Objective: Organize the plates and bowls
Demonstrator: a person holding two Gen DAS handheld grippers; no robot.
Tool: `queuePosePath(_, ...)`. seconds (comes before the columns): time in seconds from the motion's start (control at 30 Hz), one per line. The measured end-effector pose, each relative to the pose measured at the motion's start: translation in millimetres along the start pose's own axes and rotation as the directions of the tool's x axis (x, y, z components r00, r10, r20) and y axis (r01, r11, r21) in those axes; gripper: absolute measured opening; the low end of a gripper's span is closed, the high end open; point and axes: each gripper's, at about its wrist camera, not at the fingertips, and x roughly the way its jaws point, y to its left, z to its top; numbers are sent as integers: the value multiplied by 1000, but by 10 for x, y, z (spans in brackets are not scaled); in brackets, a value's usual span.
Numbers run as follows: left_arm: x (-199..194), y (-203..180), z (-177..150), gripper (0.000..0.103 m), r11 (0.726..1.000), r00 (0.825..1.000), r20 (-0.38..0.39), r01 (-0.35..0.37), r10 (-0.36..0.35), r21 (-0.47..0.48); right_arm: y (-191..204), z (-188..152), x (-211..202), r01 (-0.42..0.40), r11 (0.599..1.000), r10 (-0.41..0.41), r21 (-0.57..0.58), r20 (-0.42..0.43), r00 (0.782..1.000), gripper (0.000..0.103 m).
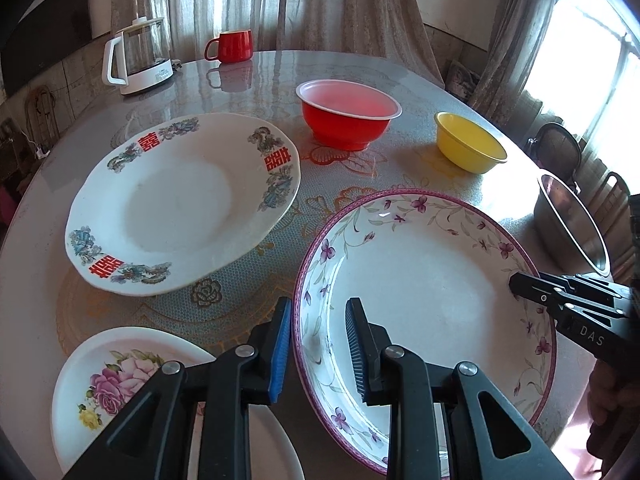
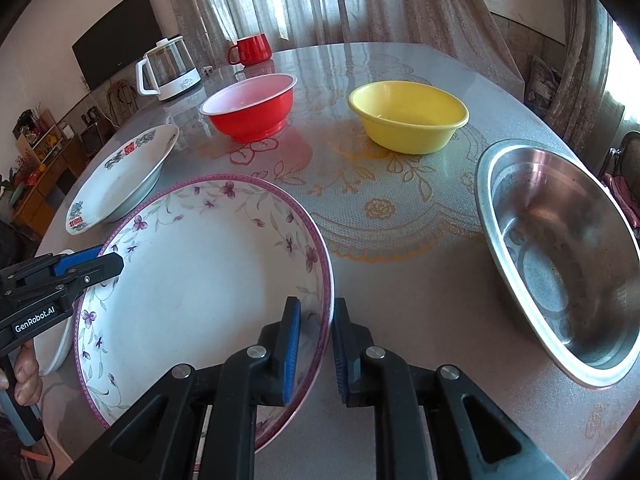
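A deep white plate with purple flowers and a purple rim (image 1: 420, 280) (image 2: 192, 280) is held from both sides. My left gripper (image 1: 320, 350) is shut on its left rim, one pad outside and one inside. My right gripper (image 2: 316, 350) is shut on the right rim and shows in the left wrist view as a black tip (image 1: 514, 282). The plate's left edge overlaps a small rose-patterned plate (image 1: 120, 364). A white plate with red characters (image 1: 180, 204) lies further left. A red bowl (image 2: 252, 108), a yellow bowl (image 2: 408, 116) and a steel bowl (image 2: 560, 260) stand apart.
A glass kettle (image 1: 136, 56) and a red mug (image 1: 232, 44) stand at the far side of the round patterned table (image 2: 400, 280). Curtains hang behind the table. A hand (image 2: 24, 376) holds the left gripper's handle.
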Motion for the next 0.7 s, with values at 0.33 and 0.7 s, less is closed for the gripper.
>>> queuePosePath(0.33, -67, 13, -51, 27, 999, 999, 22, -28, 28, -39, 41, -62, -15, 1, 1000, -2, -8, -30, 1000, 23)
queuePosePath(0.7, -341, 114, -132, 27, 995, 997, 79, -4, 12, -104, 138, -143, -73, 52, 998, -53, -44, -10, 999, 24)
